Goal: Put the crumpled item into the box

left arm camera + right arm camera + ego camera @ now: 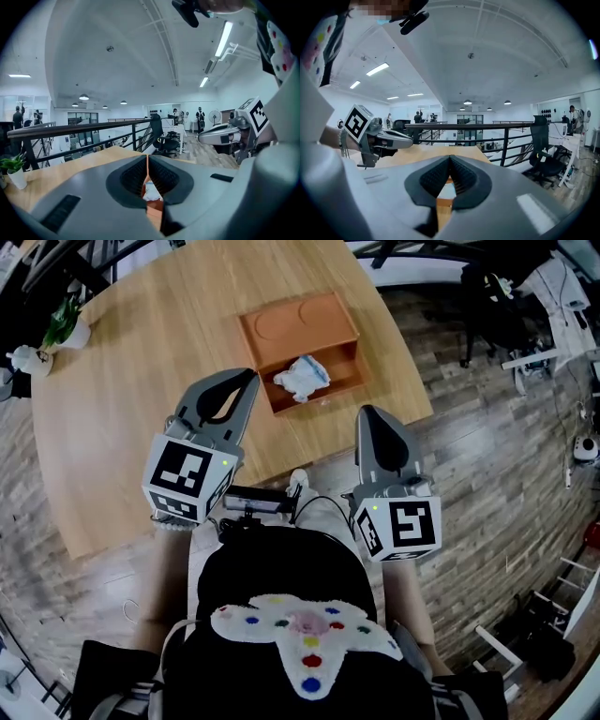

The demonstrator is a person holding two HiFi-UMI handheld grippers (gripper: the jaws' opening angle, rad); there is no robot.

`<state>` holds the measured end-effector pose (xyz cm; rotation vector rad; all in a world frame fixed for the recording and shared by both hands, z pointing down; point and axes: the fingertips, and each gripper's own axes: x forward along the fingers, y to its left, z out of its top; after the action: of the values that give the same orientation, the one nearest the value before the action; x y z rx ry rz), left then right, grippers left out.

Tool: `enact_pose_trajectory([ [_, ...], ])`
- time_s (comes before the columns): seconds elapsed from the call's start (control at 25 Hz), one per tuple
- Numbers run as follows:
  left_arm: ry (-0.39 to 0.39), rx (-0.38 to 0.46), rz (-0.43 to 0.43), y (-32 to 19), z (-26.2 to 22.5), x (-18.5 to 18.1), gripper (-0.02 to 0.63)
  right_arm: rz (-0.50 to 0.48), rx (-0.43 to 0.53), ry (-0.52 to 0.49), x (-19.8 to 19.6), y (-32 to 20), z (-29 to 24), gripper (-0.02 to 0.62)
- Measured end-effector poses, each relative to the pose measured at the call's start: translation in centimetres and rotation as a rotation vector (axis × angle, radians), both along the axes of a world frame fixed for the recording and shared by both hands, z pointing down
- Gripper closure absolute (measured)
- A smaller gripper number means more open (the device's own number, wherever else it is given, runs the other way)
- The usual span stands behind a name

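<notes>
1. Open loft office with a black railing and a white ceiling behind. Below, a round wooden bench on plank flooring, with an orange box toward its near edge and a potted plant well to the left of the box.
2. In the nearer half of the box, the crumpled item: a white wad with a touch of blue, resting on the box floor. Judging by that, nothing left to carry in.
3. Looks like paper or thin wrap, so probably very light, soft and easily squashed, and not fragile. Likely to spring back a little and to slip free if pinched by a loose flap. Best taken from above, across the bulky middle of the wad, with a gentle squeeze.
4. On the left tongs, just short of the box's near-left corner and held above the bench: jaws fully together, nothing between them, touching nothing. Wad and box visible only beyond the tips, through the slit.
5. On the right tongs, to the near right of the box, over the bench's edge: jaws likewise together at the tips, empty and clear of everything.
</notes>
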<state>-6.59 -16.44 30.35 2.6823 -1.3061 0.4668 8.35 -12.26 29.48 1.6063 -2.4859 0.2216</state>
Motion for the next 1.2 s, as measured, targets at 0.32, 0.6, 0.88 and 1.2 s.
enact_pose_trajectory([
  [0.32, 0.017, 0.024, -0.014, 2.6, -2.0, -1.4, 0.592, -0.026, 0.029, 0.011, -0.9, 0.6, -1.4, 0.588],
  [0.6, 0.005, 0.049, -0.01, 4.3, -2.7, -0.9, 0.592, -0.04, 0.034, 0.003, -1.3, 1.3, -1.5, 0.587],
  [0.88, -0.005, 0.058, -0.003, 4.7, -2.8, -0.8, 0.592, -0.057, 0.034, 0.015, -1.4, 1.5, -1.5, 0.588],
  [1.2, -0.019, 0.045, 0.016, 5.0, -2.5, -0.3, 0.592, -0.063, 0.027, 0.028, -1.6, 1.6, -1.2, 0.586],
])
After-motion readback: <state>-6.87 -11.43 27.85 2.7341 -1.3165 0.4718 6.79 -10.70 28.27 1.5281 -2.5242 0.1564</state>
